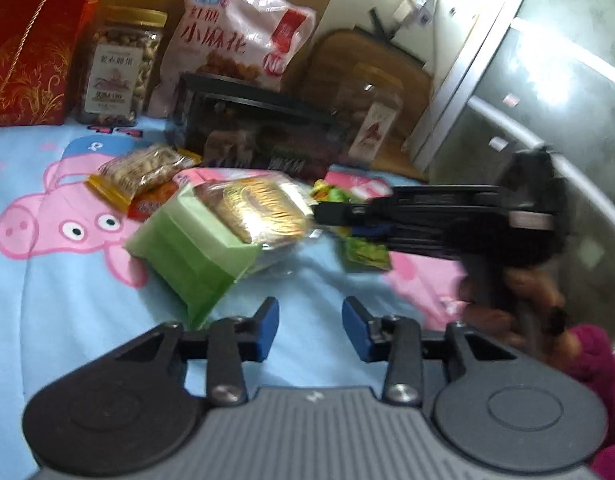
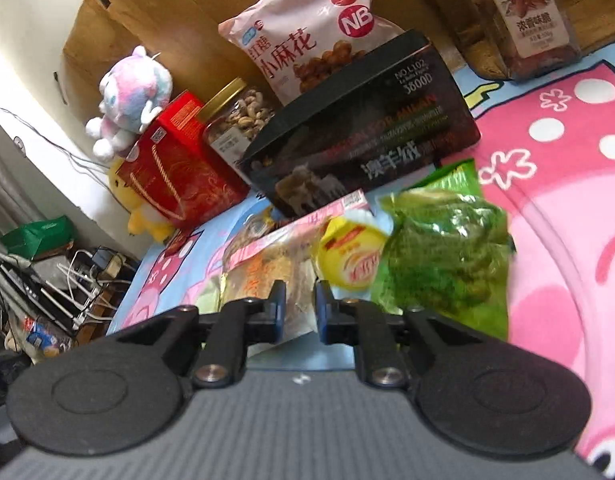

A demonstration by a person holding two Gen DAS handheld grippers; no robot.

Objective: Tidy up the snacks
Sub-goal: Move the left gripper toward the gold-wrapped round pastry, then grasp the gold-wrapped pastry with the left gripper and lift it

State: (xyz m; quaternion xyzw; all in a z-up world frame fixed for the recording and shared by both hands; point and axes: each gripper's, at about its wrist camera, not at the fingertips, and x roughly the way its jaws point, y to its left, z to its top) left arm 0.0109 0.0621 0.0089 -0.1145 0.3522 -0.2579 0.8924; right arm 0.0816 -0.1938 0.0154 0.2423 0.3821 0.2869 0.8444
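Left gripper (image 1: 310, 326) lower centre, jaws apart, empty, over cartoon sheet (image 1: 67, 300). Right gripper (image 2: 300, 306) narrowly parted on clear packet (image 2: 267, 276). Snacks (image 1: 211, 208) mid-frame. Black box (image 1: 259, 136), jar (image 1: 121, 68), wooden board (image 2: 155, 20) behind. Clutter (image 2: 47, 280) lower left.

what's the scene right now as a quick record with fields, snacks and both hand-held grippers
surface: cartoon pig sheet
back row: red box, nut jar, pink bag, black box
loose pile: clear cake packet, green packet, yellow packet
left hand-held gripper: open, empty
right hand-held gripper: jaws narrow at the clear cake packet's edge, grip unclear
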